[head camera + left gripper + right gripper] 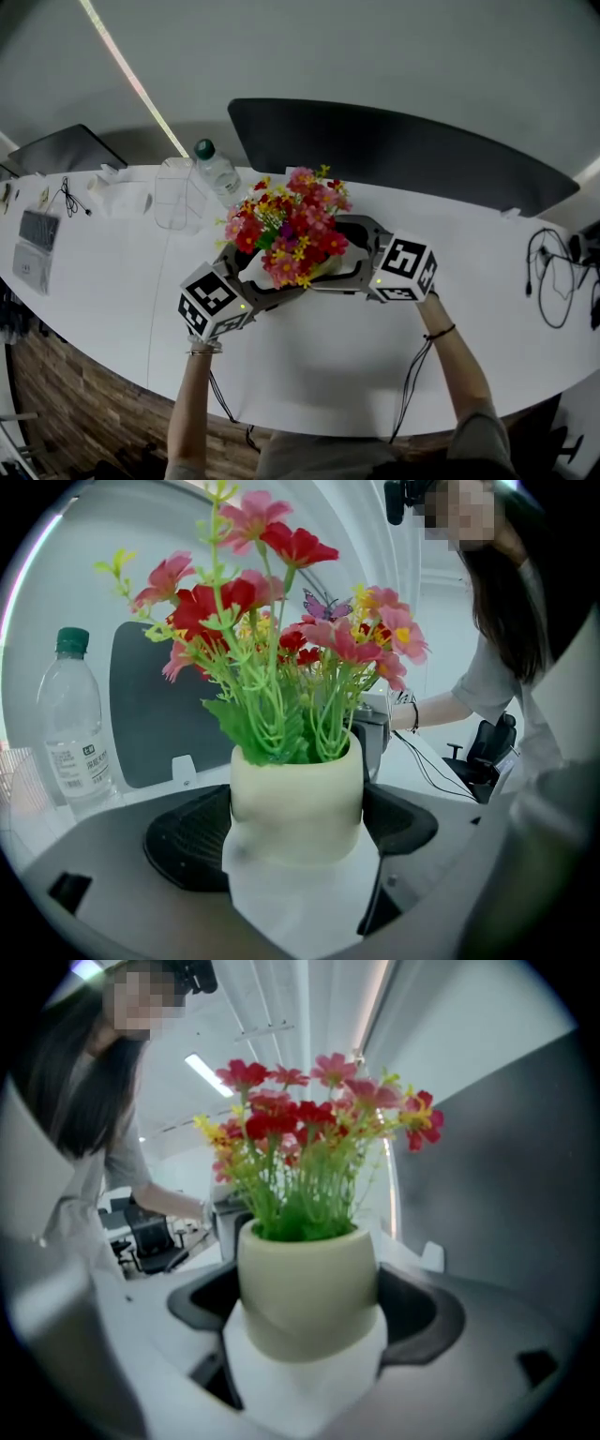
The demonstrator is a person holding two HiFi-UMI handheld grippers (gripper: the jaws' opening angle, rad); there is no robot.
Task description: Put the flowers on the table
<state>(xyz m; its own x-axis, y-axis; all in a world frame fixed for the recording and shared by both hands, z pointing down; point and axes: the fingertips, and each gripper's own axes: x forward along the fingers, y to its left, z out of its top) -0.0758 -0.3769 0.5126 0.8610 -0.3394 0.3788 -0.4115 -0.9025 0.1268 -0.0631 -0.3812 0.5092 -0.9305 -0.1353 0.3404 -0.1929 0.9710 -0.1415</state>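
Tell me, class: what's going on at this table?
A person holds a gripper in each hand. The left gripper and right gripper both clamp a cream pot of flowers from opposite sides, over a white table. Whether the pot rests on the table or hangs just above it isn't clear. A bottle stands behind.
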